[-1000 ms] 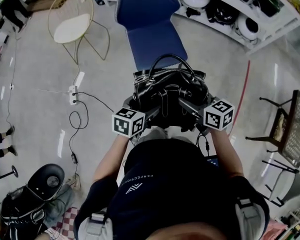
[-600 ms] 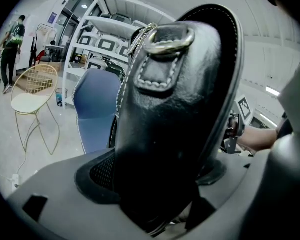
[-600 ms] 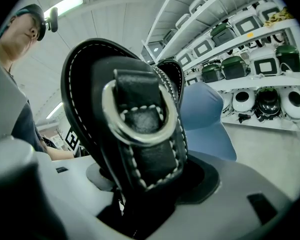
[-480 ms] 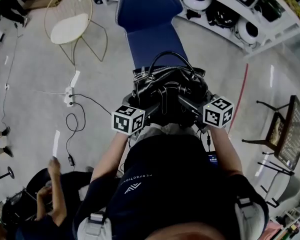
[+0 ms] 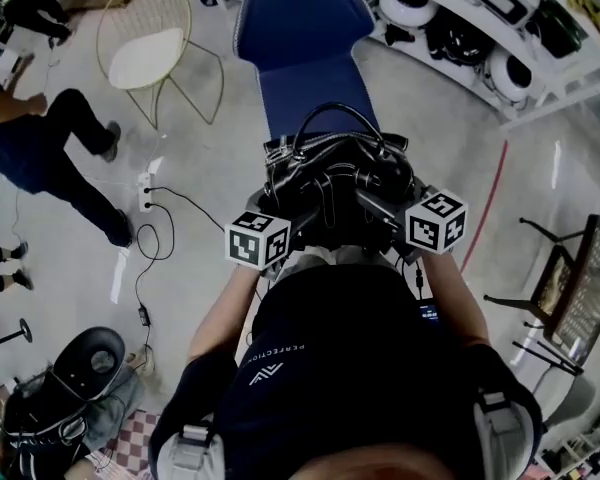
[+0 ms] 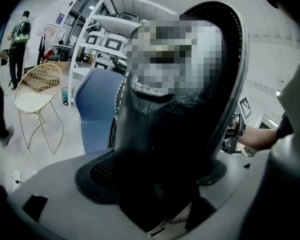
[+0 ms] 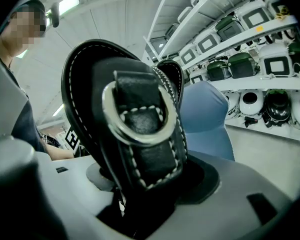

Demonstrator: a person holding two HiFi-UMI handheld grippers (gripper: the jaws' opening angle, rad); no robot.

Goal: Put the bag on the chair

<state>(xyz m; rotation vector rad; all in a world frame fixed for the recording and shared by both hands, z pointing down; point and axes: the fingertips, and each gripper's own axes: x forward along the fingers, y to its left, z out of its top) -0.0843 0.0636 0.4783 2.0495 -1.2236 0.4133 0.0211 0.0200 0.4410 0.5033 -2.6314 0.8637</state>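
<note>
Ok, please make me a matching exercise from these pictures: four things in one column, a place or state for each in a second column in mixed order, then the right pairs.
Things:
1. bag
2. blue chair
3. wire chair
4. power strip

Places or states:
A. at the far left, with a round white seat
B. clamped between the left gripper and the right gripper
C. on the floor, with a cable plugged in
D. straight ahead, just beyond the bag

Pairs: 1-B, 2-D, 3-A, 4-C
</note>
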